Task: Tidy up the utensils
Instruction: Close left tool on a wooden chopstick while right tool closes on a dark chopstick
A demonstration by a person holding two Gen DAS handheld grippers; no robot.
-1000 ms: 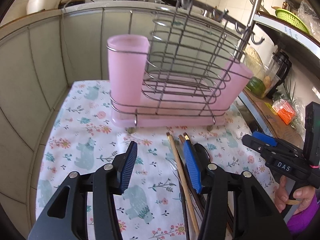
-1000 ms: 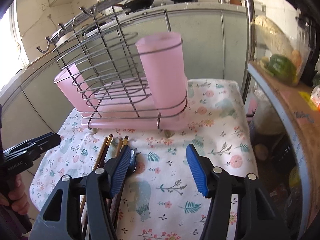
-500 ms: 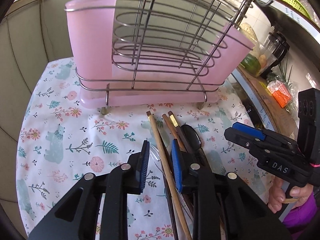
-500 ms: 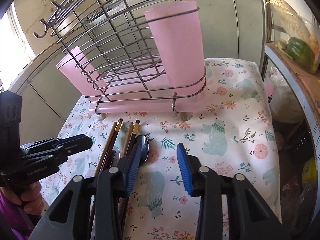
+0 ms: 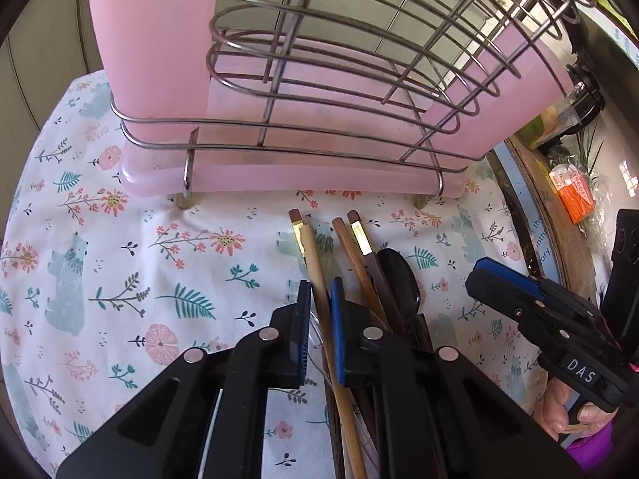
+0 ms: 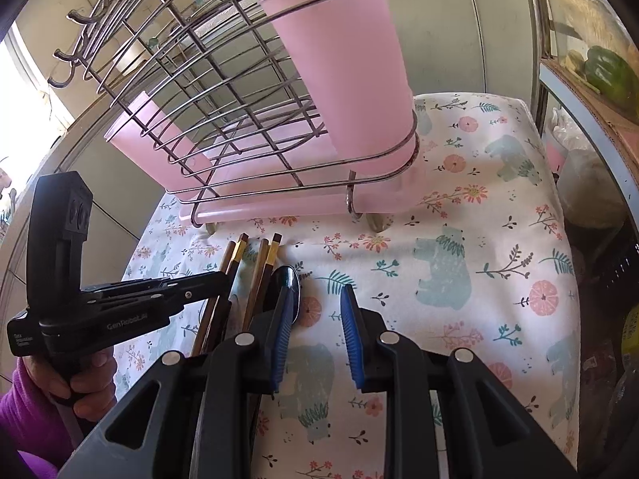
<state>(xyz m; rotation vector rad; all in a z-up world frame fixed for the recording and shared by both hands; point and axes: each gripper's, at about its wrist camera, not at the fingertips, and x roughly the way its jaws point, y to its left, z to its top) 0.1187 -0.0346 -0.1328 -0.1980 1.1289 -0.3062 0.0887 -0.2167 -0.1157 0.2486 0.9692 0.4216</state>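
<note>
Several chopsticks and a dark spoon [image 5: 399, 271] lie side by side on the floral cloth in front of a wire rack [image 5: 319, 80] with pink cups [image 5: 151, 40]. My left gripper [image 5: 320, 293] points down at them. Its jaws are closing around a light wooden chopstick [image 5: 309, 247], with a sliver of gap left at the left pad. In the right wrist view, my right gripper [image 6: 315, 295] stands partly open over bare cloth. Its left finger covers the edge of the spoon [image 6: 285, 275]. The left gripper [image 6: 221, 277] hovers over the chopsticks [image 6: 235, 255].
The floral cloth [image 5: 120, 279] covers a small table. The rack [image 6: 239, 99] fills its far half. A shelf on the right holds an orange packet [image 5: 575, 195] and a green pepper [image 6: 607, 68]. A hand in a purple sleeve [image 6: 24, 391] grips the left tool.
Both grippers have come down and forward toward the utensils, and the rack looms larger. Both pairs of jaws have narrowed from wide open. The left pair now straddles the light chopstick.
</note>
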